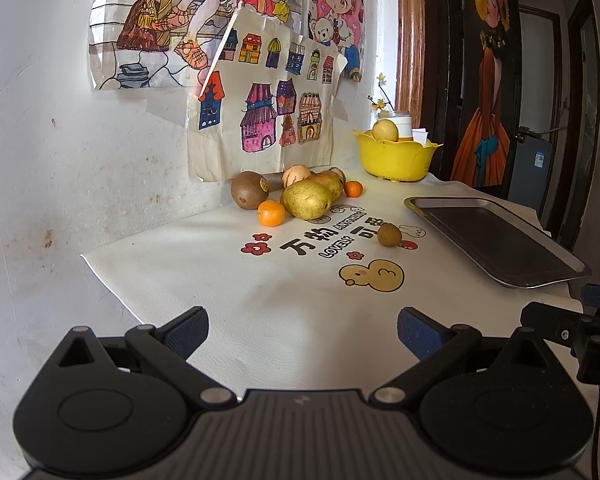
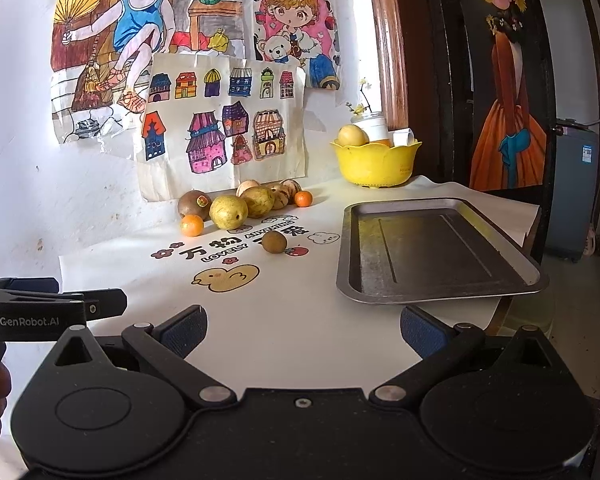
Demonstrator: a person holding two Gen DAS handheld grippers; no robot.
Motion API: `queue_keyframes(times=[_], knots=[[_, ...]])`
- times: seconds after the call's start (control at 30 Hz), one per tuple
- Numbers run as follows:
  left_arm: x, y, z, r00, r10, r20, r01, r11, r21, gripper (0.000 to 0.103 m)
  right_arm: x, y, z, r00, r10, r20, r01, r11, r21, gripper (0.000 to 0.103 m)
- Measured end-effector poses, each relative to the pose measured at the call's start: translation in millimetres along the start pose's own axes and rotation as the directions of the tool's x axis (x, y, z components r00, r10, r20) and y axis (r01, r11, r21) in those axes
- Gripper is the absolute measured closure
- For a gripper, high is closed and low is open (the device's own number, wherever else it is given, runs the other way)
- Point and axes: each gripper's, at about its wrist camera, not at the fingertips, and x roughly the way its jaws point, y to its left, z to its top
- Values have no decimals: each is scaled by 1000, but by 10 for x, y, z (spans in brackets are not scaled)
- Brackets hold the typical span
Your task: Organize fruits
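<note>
One yellow fruit [image 2: 352, 136] in yellow basket [image 2: 376, 166] | metal tray [image 2: 432, 252] bare | both grippers' fingers apart

Bright daylight from the right, soft shadows, strong fisheye bending and dark vignetted corners, focus sharp.

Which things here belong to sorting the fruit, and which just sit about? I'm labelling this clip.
Job: fruit pile by the wall, lone brown fruit, metal tray, yellow bowl, both open grippers.
Just about: wall drawings, printed mat, white jar.
</note>
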Motion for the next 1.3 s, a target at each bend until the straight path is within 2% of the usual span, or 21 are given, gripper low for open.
queue_keyframes(times=[0.53,0.77,0.97,1.07,1.2,1.3], knots=[[46,56,-22,1000,2,-11,-2,1000,-1,1,36,110,-35,1000,1,-10,-1,1000,1,0],[94,51,-14,999,11,-30,-11,1000,5,1,65,-21,9,1000,5,-24,-5,1000,5,0],[210,72,57,998,40,-51,-37,998,48,1,166,-146,140,994,75,-84,-71,996,51,0],[308,141,142,998,43,-55,-39,997,65,0,226,-218,227,991,87,-106,-84,996,34,0],[453,265,300,996,49,-70,-46,998,45,1,356,-304,356,986,100,-130,-100,995,7,0],[597,359,427,994,56,-98,-55,998,21,1,500,-383,464,975,154,-162,-149,988,39,0]])
